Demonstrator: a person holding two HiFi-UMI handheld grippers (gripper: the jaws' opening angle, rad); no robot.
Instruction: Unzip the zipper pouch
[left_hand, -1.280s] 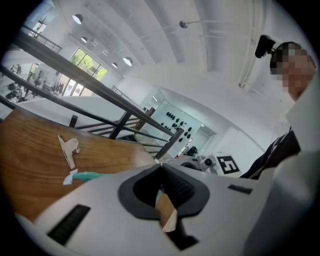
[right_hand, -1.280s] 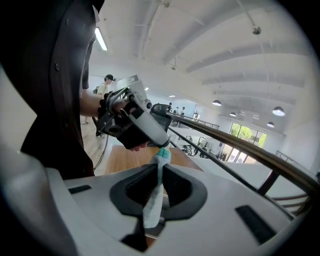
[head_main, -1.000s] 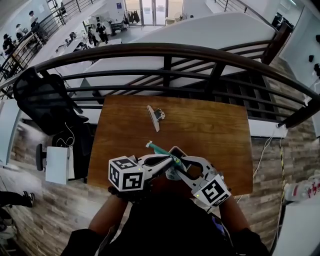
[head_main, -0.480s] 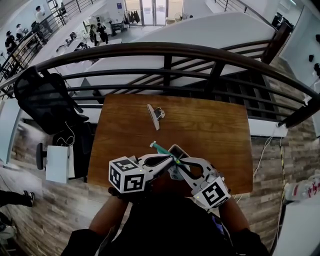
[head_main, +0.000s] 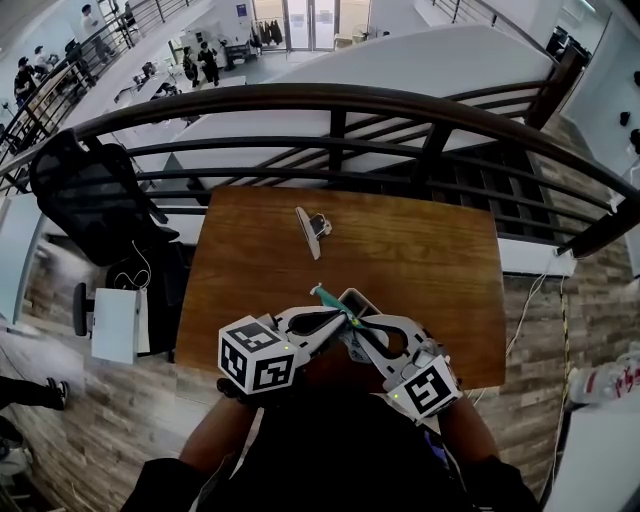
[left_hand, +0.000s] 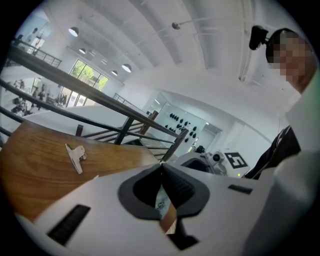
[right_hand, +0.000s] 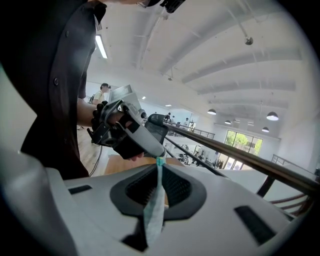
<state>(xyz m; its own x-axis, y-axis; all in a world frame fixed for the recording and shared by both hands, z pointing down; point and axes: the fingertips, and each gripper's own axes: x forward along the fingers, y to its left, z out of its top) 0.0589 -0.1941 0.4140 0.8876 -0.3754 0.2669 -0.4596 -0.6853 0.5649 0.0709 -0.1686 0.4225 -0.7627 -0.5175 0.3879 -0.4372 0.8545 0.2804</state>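
— What is shown in the head view?
— The pouch (head_main: 352, 303) is held up over the near edge of the desk (head_main: 430, 260). It is gripped between the left gripper (head_main: 344, 318) and the right gripper (head_main: 358, 323), whose tips are brought together at it. A clip (head_main: 310, 232) is seen lying farther back on the desk, near the railing (head_main: 330, 100).

— And in the left gripper view?
— The left gripper (left_hand: 161, 166) is seen with its fingers pressed together on an edge of the pouch (left_hand: 163, 206), which is pinched between the pads. The clip (left_hand: 75, 156) and the desk (left_hand: 35, 155) are seen to the left.

— And in the right gripper view?
— A thin teal edge of the pouch (right_hand: 153, 212) is clamped between the fingers of the right gripper (right_hand: 160, 165), which have just been closing on it. The left gripper (right_hand: 161, 154) is seen straight ahead, tip close to tip.
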